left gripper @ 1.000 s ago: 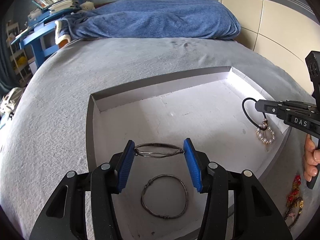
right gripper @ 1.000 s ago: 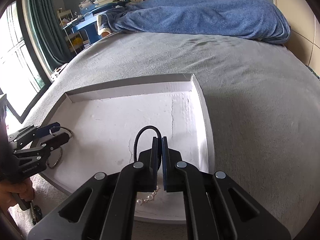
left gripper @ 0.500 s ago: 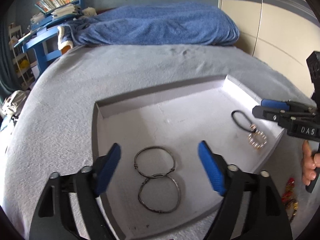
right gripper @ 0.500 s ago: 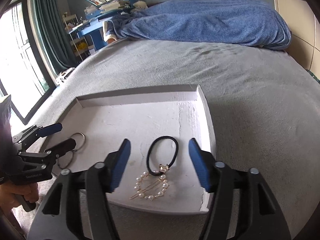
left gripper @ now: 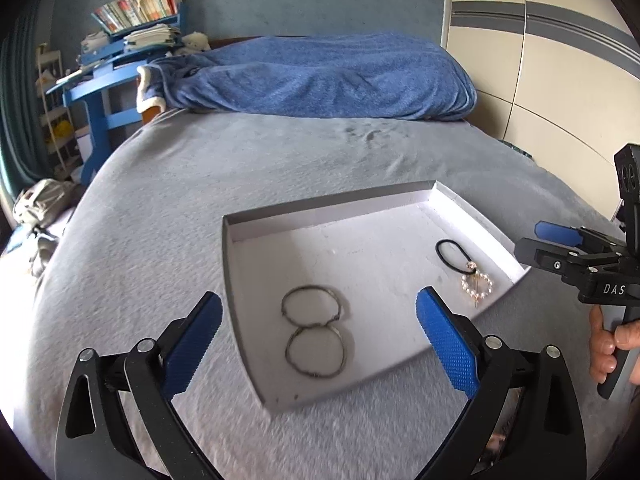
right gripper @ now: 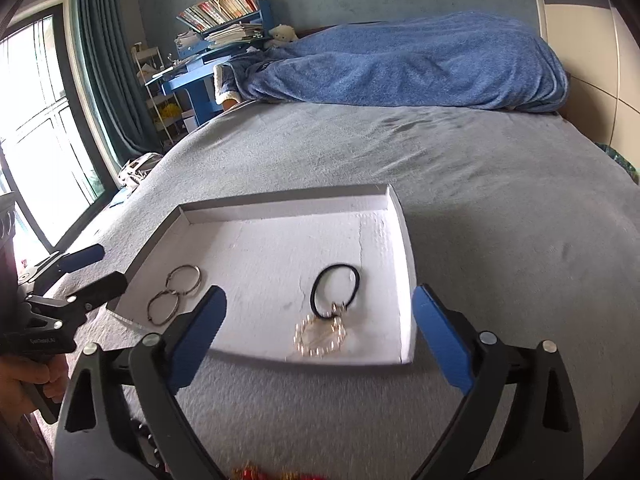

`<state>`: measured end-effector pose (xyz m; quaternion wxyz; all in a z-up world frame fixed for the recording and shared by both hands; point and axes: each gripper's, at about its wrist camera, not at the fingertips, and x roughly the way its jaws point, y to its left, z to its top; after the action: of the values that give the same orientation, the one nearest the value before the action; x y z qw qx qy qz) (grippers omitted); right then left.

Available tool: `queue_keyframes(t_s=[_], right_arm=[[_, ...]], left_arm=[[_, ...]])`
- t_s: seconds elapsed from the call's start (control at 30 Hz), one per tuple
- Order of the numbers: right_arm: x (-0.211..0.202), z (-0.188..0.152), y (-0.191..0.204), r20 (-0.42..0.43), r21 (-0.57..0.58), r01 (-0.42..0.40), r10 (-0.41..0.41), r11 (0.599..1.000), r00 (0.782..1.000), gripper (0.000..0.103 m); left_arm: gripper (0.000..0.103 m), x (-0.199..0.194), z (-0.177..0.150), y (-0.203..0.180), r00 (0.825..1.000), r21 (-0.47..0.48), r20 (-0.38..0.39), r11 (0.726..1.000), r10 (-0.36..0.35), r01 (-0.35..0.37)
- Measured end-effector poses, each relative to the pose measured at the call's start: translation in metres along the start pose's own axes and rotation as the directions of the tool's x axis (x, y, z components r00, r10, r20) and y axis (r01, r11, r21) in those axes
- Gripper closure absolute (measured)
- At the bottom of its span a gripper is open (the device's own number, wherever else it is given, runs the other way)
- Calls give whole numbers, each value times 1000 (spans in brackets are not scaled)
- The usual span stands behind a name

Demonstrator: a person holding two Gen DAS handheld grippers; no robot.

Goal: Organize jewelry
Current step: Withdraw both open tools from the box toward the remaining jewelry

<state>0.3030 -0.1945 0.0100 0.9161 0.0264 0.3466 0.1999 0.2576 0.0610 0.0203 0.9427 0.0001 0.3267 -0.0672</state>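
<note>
Both grippers released (jaws opening), 2 bangles [left gripper: 314, 334] down.

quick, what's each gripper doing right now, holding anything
left gripper: jaws opening wide, holding nothing; two metal rings lie in the tray.
right gripper: jaws opening wide, holding nothing; hair tie lies in the tray.

The tray [left gripper: 472, 216] looks like matt white cardboard with a rough, grainy floor, set on a soft grey fleecy bedcover [left gripper: 240, 168]. Two thin dull metal rings [left gripper: 314, 336] lie in it beside a black elastic hair tie [right gripper: 335, 290] with glossy pearl-like beads [right gripper: 320, 338].
</note>
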Motion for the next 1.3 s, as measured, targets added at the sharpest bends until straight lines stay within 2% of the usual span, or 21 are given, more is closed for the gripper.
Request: queue_keyframes(t_s=[0.27, 0.57, 1.07, 1.3], right_arm=[[-29, -29, -12, -5, 66, 14, -14, 998, 1000, 6], [-53, -55, -22, -17, 115, 33, -31, 993, 999, 6], [-62, -86, -25, -80, 148, 69, -57, 987, 995, 6], [-61, -98, -17, -116, 115, 83, -70, 990, 991, 6]], left_arm=[[6, -36, -23, 3, 1000, -44, 1, 999, 4, -4], [6, -56, -54, -2, 999, -67, -41, 998, -3, 0], [6, -66, -88, -33, 996, 44, -85, 999, -5, 8], [6, -72, -97, -44, 996, 97, -87, 995, 9, 0]])
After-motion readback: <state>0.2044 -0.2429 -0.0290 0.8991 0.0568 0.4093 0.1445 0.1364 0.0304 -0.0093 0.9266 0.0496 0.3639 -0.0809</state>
